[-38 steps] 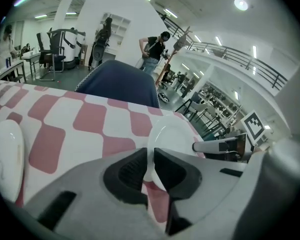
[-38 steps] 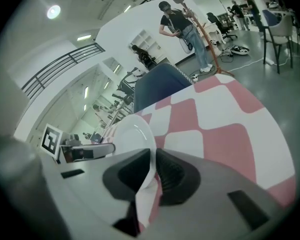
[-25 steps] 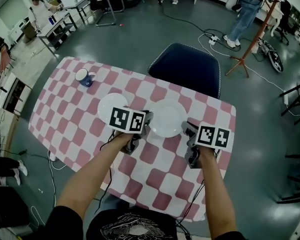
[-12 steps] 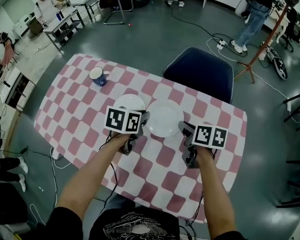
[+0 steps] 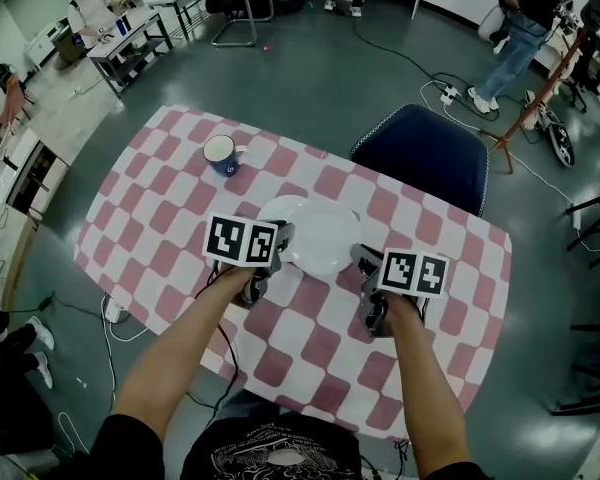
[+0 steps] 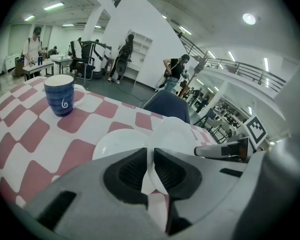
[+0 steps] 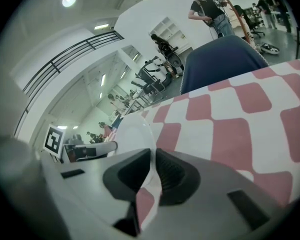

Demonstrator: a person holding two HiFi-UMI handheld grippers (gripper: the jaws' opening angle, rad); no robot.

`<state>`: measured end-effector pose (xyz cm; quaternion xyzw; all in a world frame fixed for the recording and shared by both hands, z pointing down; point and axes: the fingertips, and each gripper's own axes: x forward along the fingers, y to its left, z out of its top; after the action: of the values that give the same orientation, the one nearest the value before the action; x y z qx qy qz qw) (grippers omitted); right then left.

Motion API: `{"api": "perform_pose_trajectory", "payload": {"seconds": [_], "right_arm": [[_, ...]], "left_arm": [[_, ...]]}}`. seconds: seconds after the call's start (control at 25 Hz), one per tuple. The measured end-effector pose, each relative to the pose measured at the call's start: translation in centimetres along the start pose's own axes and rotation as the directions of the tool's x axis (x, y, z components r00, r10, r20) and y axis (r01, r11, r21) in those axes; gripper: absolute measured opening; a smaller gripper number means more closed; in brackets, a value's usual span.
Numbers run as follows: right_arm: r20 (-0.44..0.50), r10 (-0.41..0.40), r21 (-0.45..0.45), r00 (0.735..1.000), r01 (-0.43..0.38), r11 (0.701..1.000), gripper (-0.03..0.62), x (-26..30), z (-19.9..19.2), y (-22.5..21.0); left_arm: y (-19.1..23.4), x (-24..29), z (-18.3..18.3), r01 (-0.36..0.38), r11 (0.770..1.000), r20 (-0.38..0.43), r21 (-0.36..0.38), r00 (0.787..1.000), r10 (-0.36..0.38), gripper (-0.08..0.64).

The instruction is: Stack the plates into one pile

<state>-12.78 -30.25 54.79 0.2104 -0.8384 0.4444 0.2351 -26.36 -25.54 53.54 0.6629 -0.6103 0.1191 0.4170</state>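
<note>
A white plate (image 5: 325, 238) hangs above the checked table (image 5: 150, 218), held by its two opposite rims. My left gripper (image 5: 278, 253) is shut on its left rim and my right gripper (image 5: 365, 265) is shut on its right rim. A second white plate (image 5: 273, 211) lies flat on the table, and the held plate partly covers it. In the left gripper view the held plate (image 6: 174, 136) stands edge-on between the jaws, with the lying plate (image 6: 119, 144) just to its left. In the right gripper view the plate's rim (image 7: 135, 134) sits between the jaws.
A blue mug (image 5: 220, 154) stands on the table beyond the plates, to the left. A dark blue chair (image 5: 420, 153) is pushed against the table's far edge. Cables lie on the floor, and people and desks are farther off.
Both grippers have carried the plate leftward across the table. It was beside the lying plate and now overlaps it.
</note>
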Motion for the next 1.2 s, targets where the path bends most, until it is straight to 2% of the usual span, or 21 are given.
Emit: {"api": "perform_pose_trajectory", "payload": {"seconds": [0.4, 0.84, 1.08, 1.2], "right_arm": [[-0.001, -0.031, 0.072, 1.0, 0.031, 0.997, 0.042, 6.2, -1.6, 2.7], [0.039, -0.058, 0.115, 0.998, 0.053, 0.992, 0.043, 8.7, -1.4, 3.3], [0.049, -0.094, 0.057, 0.994, 0.091, 0.994, 0.046, 8.7, -1.2, 3.5], [0.045, -0.1, 0.014, 0.994, 0.099, 0.995, 0.123, 8.7, -1.3, 4.0]], "left_arm": [[6.9, -0.7, 0.0, 0.015, 1.0, -0.033, -0.011, 0.999, -0.015, 0.049], [10.2, 1.2, -0.1, 0.063, 0.997, -0.075, -0.035, 0.995, -0.065, 0.063], [10.1, 1.5, -0.1, 0.084, 0.996, -0.079, -0.008, 0.993, -0.084, 0.066], [10.1, 1.4, -0.3, 0.082, 0.997, -0.079, 0.007, 0.994, -0.082, 0.071]]}}
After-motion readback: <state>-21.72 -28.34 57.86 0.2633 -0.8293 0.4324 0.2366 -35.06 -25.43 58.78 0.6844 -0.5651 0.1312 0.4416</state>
